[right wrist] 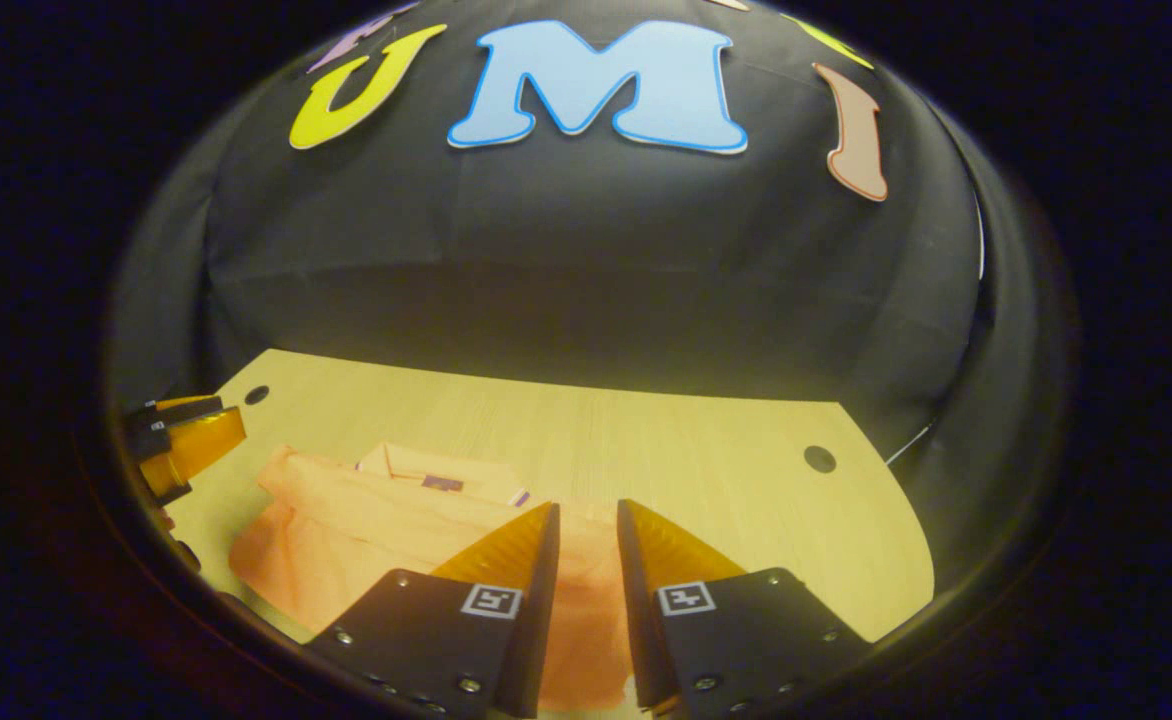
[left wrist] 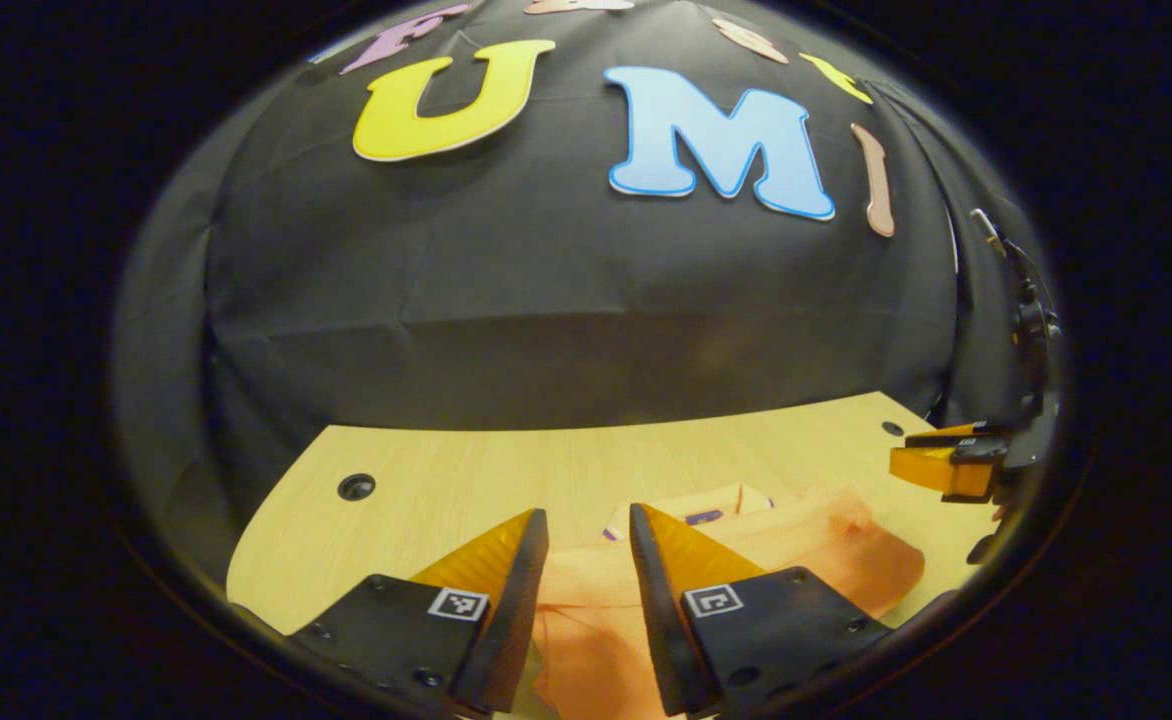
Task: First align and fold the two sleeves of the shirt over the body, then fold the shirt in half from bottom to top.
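Below and just ahead of both slightly spread, empty hand-held grippers [left wrist: 588,545] [right wrist: 586,535], the crumpled orange cotton shirt [right wrist: 366,520] lies crosswise on the pale wooden surface [right wrist: 686,450].

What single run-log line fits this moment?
shirt: on table | left gripper: open, empty | right gripper: open, empty

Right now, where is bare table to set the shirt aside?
Bare wooden table runs between the orange shirt and the booth wall, and out to its right past the right tongs. The left tongs hover over the shirt: crowded there.
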A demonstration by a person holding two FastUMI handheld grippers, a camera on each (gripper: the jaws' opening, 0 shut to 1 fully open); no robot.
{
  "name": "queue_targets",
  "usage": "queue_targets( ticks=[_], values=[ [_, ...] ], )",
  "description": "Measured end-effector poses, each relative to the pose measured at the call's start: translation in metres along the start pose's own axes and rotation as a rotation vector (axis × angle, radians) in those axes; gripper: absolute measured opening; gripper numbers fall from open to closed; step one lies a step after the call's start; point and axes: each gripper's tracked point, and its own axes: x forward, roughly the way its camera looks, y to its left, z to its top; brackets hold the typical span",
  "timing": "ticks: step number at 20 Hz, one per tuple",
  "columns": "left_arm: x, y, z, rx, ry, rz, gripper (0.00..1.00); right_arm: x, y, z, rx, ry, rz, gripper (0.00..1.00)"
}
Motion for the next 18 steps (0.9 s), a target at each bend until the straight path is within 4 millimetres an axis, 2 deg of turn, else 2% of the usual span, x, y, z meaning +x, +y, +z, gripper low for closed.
queue_targets(
  ticks=[1, 2, 3, 4, 8, 11, 12, 13, 16, 18],
  values=[
    [-0.01, -0.006, 0.008, -0.006, -0.027, -0.006, 0.62, -0.012, 0.001, 0.008, 0.002, -0.024, 0.011, 0.42],
    [-0.022, -0.011, 0.017, -0.008, -0.055, -0.008, 0.67, -0.023, 0.0, 0.013, -0.001, -0.048, 0.014, 0.55],
    [-0.034, -0.017, 0.026, -0.009, -0.079, -0.014, 0.7, -0.037, -0.001, 0.02, -0.005, -0.072, 0.017, 0.59],
    [-0.045, -0.022, 0.036, -0.007, -0.107, -0.013, 0.77, -0.05, -0.001, 0.025, -0.011, -0.098, 0.02, 0.67],
    [-0.089, -0.04, 0.065, 0.001, -0.196, -0.012, 0.91, -0.106, -0.003, 0.046, -0.034, -0.208, 0.023, 0.87],
    [-0.118, -0.048, 0.08, -0.002, -0.248, 0.001, 0.94, -0.145, -0.006, 0.061, -0.046, -0.283, 0.034, 0.87],
    [-0.128, -0.049, 0.083, -0.001, -0.262, 0.009, 0.94, -0.156, -0.006, 0.063, -0.044, -0.297, 0.044, 0.92],
    [-0.137, -0.049, 0.085, 0.003, -0.276, 0.018, 0.94, -0.168, -0.007, 0.065, -0.04, -0.312, 0.053, 0.92],
    [-0.174, -0.053, 0.094, -0.001, -0.317, 0.039, 0.94, -0.202, -0.011, 0.07, -0.042, -0.36, 0.068, 0.92],
    [-0.201, -0.056, 0.098, 0.006, -0.341, 0.061, 0.94, -0.224, -0.012, 0.066, -0.052, -0.38, 0.083, 0.95]
  ],
)
